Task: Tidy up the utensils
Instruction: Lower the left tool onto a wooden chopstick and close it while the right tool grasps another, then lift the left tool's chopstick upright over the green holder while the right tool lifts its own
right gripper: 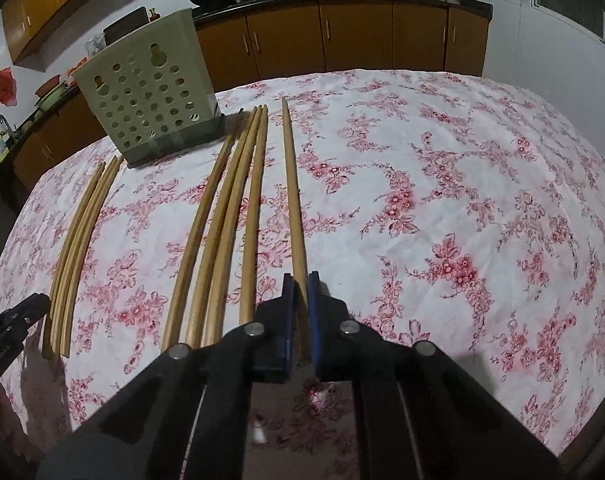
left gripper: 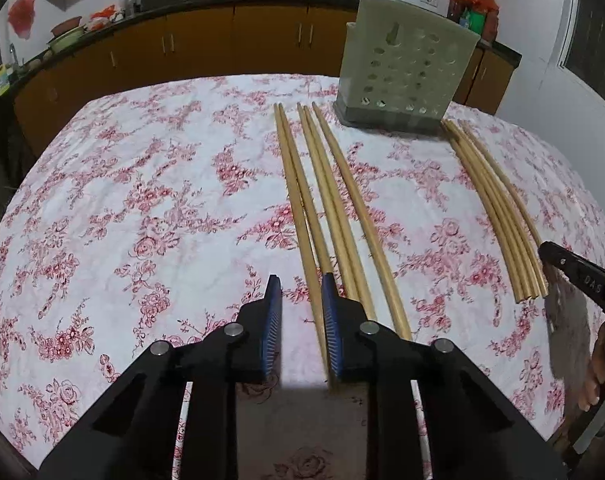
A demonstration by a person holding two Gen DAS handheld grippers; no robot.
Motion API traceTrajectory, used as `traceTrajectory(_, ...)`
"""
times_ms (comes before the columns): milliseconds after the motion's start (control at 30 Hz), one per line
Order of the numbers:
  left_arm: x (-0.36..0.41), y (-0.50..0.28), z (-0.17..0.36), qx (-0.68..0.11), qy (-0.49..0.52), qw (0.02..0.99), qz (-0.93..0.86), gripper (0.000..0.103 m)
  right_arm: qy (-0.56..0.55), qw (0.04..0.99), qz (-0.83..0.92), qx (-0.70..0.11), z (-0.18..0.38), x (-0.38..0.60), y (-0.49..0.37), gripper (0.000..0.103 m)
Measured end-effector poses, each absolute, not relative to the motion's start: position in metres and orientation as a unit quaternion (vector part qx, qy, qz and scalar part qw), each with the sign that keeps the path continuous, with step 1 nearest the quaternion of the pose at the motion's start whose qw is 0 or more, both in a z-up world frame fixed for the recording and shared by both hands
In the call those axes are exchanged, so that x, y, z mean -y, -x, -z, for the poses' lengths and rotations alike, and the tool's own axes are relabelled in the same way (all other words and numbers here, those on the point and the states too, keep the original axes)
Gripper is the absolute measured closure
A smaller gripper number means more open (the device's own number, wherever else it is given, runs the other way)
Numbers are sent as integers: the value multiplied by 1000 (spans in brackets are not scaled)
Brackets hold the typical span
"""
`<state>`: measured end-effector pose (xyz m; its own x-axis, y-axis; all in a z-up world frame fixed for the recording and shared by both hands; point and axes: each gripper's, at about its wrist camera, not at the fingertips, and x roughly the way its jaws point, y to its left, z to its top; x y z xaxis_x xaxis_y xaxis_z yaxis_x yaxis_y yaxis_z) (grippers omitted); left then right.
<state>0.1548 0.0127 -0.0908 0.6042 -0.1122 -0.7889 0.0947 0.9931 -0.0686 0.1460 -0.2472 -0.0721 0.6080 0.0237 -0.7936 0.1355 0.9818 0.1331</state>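
Right wrist view: the right gripper [right gripper: 301, 280] is clenched on one chopstick [right gripper: 292, 184]. The left gripper [left gripper: 301, 284], narrowly parted, seemingly brushes another chopstick [left gripper: 302, 216] without pinching it.

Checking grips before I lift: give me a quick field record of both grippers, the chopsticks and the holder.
left gripper: open; leftmost chopstick between the pads, against one pad only
right gripper: shut on rightmost chopstick
other chopsticks: flat on floral tablecloth, in two groups
holder: perforated, upright at the far side, contents hidden
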Motion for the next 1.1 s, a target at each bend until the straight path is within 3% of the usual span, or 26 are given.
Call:
traceTrajectory(200,-10,-158,93,-445,-8,894,50,84,-83,893,31,-442,72,244,-146,91)
traceTrajectory(267,-10,-161,93,-445,-12,894,45,94,-81,893,27,-442,72,242,-146,90)
traceTrajectory(400,-20,-172,94,-443,-10,896,35,95,-78,894,27,-440,72,243,-152,95)
traceTrajectory(1100,-49,-180,95,-429,-3,903,33,95,-80,901,50,-423,76,267,-166,95)
